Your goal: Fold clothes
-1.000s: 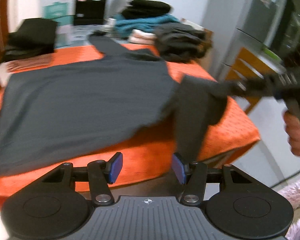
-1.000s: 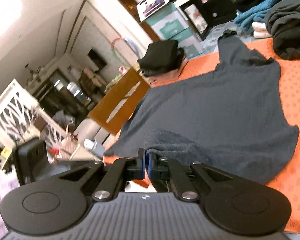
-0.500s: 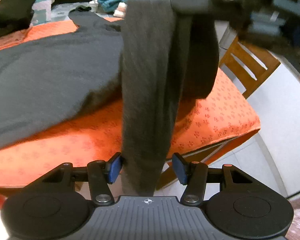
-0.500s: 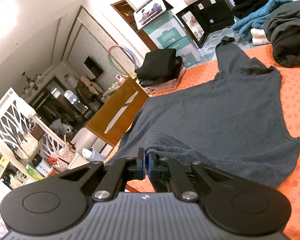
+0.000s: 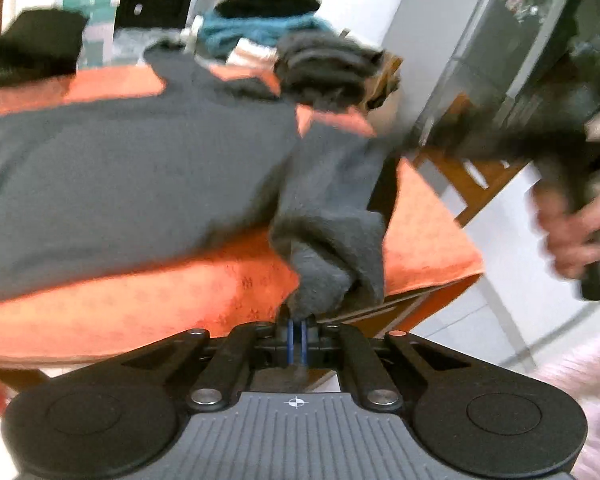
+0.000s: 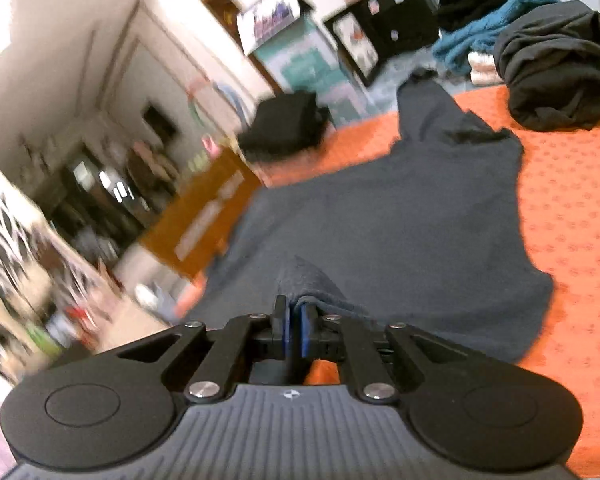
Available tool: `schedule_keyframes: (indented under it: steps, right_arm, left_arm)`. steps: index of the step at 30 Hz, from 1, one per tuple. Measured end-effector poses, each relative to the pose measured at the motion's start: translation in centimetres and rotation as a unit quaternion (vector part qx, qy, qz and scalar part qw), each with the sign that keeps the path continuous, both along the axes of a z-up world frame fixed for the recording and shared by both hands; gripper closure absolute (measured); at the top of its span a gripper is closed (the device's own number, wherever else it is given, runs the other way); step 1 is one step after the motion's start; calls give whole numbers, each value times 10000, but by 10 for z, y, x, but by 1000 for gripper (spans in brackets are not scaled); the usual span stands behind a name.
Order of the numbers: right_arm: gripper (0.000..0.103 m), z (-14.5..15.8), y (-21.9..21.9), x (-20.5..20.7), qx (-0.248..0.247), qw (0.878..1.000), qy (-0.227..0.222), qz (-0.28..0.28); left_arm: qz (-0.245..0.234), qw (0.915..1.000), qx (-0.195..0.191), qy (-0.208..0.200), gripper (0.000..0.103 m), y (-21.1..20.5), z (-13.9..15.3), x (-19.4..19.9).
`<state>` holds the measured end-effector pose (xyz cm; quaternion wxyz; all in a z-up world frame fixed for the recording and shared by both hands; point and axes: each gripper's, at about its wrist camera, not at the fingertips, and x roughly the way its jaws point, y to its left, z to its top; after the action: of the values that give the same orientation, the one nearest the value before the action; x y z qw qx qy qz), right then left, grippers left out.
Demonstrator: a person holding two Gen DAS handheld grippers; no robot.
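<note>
Left gripper (image 5: 298,334) pinched shut on grey sweater (image 5: 132,168) sleeve off orange tablecloth (image 5: 140,300) edge; right gripper (image 6: 294,330) clamped on sweater fabric above tablecloth.

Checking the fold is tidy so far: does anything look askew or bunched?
Yes. The sleeve of the grey sweater is bunched and twisted, pinched by the left gripper over the edge of the orange cloth. The right gripper pinches another fold.
</note>
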<state>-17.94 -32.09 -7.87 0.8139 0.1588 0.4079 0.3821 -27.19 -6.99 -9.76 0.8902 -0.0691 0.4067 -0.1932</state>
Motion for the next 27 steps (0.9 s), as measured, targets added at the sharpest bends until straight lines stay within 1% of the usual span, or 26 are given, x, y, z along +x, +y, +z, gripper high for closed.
schedule_keyframes:
  steps: [1, 2, 4, 5, 6, 7, 8, 9, 11, 12, 13, 14, 16, 18, 22, 25, 27]
  right_arm:
    - [87, -3, 0, -1, -195, 9998, 22, 90]
    - [79, -5, 0, -3, -389, 9991, 44, 179]
    - [72, -11, -1, -7, -765, 9965, 50, 334]
    - [70, -15, -3, -12, -932, 9950, -14, 369]
    - [69, -18, -6, -17, -1099, 9931, -79, 403]
    - [65, -23, -8, -21, -1309, 9903, -181, 423]
    - [62, -27, -8, -25, -1591, 9857, -345, 442]
    - [61, -32, -5, -27, -1895, 9793, -524, 483]
    - [61, -42, 2, -30, -2488, 9622, -914, 627]
    - [59, -47, 8, -30, -2682, 9542, -1090, 753]
    - [54, -51, 13, -29, -2793, 9481, -1225, 901]
    - [48, -54, 18, -29, -2844, 9440, -1317, 1026]
    - [48, -57, 27, -28, -2908, 9373, -1476, 1227]
    - [48, -58, 33, -25, -2915, 9357, -1516, 1284]
    - [48, -60, 35, -17, -2754, 9468, -1320, 1016]
    - [48, -63, 34, -12, -2668, 9540, -1149, 739]
    - [48, -63, 33, -12, -2661, 9564, -1059, 565]
  left_arm:
    - [-14, 10000, 5, -65, 97, 6, 12, -6]
    - [-10, 9999, 9, -116, 97, 11, 24, -11]
    - [40, 9997, -4, -227, 97, 21, 47, -17]
    - [75, 9997, -4, -244, 97, 25, 56, -18]
    - [133, 9997, 61, -216, 97, 26, 64, -15]
    - [184, 9996, 134, -170, 97, 27, 69, -12]
    - [216, 9995, 176, -124, 97, 29, 75, -8]
    - [245, 9994, 213, -88, 97, 30, 81, -2]
    - [281, 9991, 319, -34, 97, 30, 93, 9]
    - [278, 9986, 437, -46, 97, 28, 100, 16]
    - [257, 9980, 572, -70, 97, 26, 105, 20]
    - [236, 9972, 707, -95, 97, 24, 110, 24]
    - [160, 9947, 998, -180, 97, 22, 125, 37]
    - [58, 9915, 1275, -262, 97, 21, 138, 52]
    - [-171, 9854, 1652, -371, 97, 25, 147, 93]
    - [-320, 9848, 1681, -302, 97, 33, 140, 130]
    - [-380, 9864, 1591, -184, 97, 40, 132, 153]
